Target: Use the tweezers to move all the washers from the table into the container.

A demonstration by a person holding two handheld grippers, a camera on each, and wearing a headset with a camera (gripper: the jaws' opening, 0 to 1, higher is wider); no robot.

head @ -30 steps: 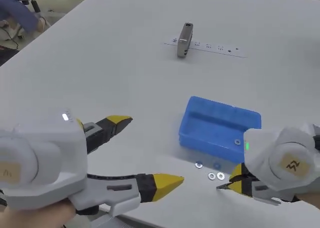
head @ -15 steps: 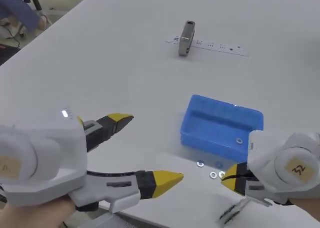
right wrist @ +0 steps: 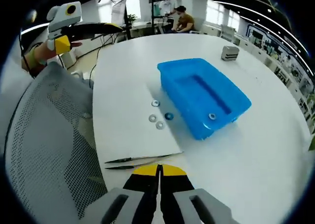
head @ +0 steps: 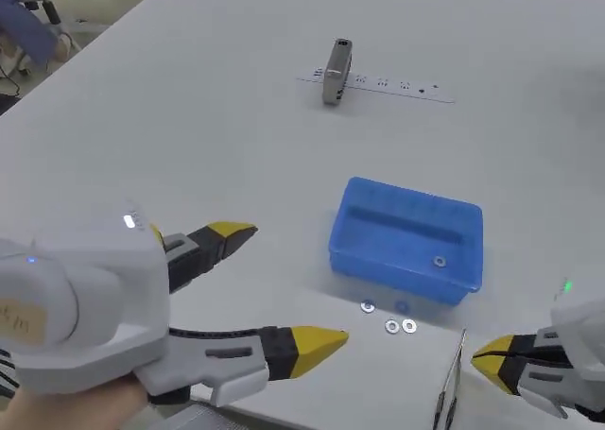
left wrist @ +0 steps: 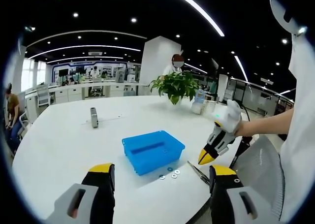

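Note:
A blue container [head: 406,236] stands on the white table with one washer [head: 440,261] inside it. Three steel washers [head: 392,327] and a bluish one lie just in front of it, also seen in the right gripper view [right wrist: 152,118]. The tweezers [head: 449,392] lie flat on the table near its front edge, and in the right gripper view [right wrist: 142,160] just ahead of the jaws. My right gripper [head: 487,362] is shut on nothing, to the right of the tweezers. My left gripper [head: 279,288] hangs wide open to the left of the container [left wrist: 152,150].
A small grey device [head: 333,71] stands upright at the far middle beside a row of flush sockets [head: 397,85]. A mesh chair [right wrist: 44,135] sits at the table's front edge. Desks, a potted plant [left wrist: 174,86] and people are in the room behind.
The tweezers have left my right gripper and now lie on the table. That gripper has drawn back, right and toward me, away from the washers. The left gripper has barely moved.

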